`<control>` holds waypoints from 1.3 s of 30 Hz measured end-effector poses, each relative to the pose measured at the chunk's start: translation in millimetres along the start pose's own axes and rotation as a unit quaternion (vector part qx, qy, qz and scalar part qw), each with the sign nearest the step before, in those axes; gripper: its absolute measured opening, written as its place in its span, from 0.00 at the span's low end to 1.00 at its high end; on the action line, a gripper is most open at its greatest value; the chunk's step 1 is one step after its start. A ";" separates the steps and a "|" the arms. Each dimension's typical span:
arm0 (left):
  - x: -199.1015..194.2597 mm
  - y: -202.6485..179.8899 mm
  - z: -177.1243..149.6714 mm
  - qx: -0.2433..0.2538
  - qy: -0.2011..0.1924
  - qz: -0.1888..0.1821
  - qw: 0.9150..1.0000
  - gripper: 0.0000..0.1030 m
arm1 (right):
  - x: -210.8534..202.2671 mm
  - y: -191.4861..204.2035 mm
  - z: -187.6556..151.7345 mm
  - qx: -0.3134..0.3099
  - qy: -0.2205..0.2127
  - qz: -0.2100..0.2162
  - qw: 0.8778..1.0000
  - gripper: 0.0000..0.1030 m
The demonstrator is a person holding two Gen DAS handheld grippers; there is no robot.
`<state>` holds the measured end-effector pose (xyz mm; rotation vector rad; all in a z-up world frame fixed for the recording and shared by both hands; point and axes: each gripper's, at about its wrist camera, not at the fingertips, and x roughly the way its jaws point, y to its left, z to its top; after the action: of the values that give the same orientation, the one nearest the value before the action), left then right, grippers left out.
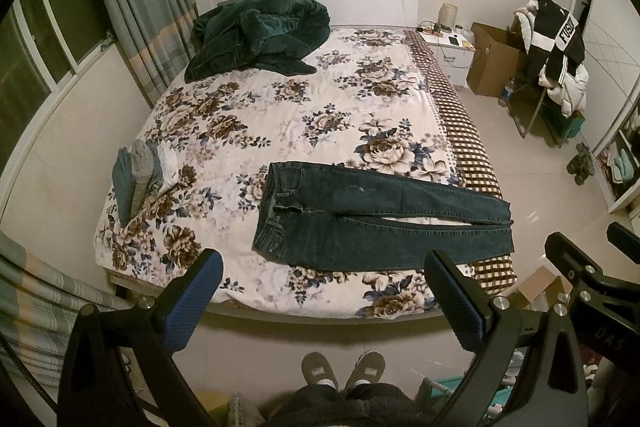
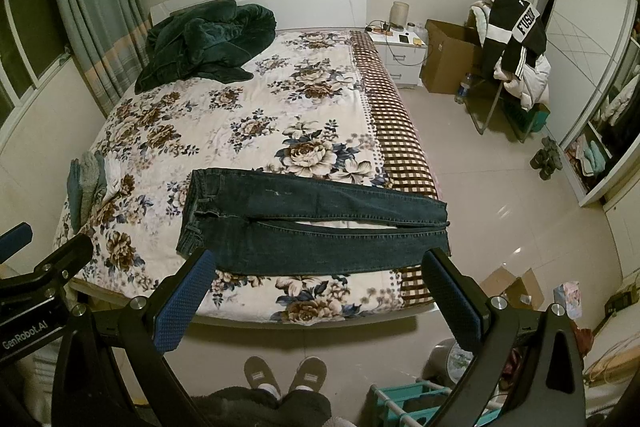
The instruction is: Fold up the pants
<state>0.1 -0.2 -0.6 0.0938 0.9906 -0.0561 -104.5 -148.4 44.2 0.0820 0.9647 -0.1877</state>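
Note:
Dark blue jeans lie flat across the near end of the floral bed, waistband to the left, both legs side by side running right to the bed's edge. They also show in the right wrist view. My left gripper is open and empty, held above the bed's near edge in front of the jeans. My right gripper is open and empty, held just before the jeans' near leg. The right gripper's body shows at the right of the left wrist view.
A dark green blanket is heaped at the headboard. Folded grey and white clothes lie at the bed's left edge. A nightstand, cardboard box and clothes-laden chair stand to the right. My slippered feet stand on the floor.

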 end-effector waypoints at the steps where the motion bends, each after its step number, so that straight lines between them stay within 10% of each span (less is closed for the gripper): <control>1: 0.2 0.0 0.0 -0.001 0.000 0.000 1.000 1.00 | 0.0 0.0 0.0 0.000 0.000 0.000 1.000 1.00; 25: 32.6 13.0 36.8 -0.022 -0.007 0.053 0.998 1.00 | 47.0 -13.1 -6.8 0.023 0.020 0.008 0.999 1.00; 39: 279.9 35.3 88.2 -0.047 0.130 0.134 0.981 1.00 | 291.8 -104.5 19.8 0.156 0.141 -0.021 0.977 1.00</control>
<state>229.8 24.4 -184.9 0.1488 1.2327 0.2556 53.1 -289.6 -183.2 0.3868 1.2151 -0.3730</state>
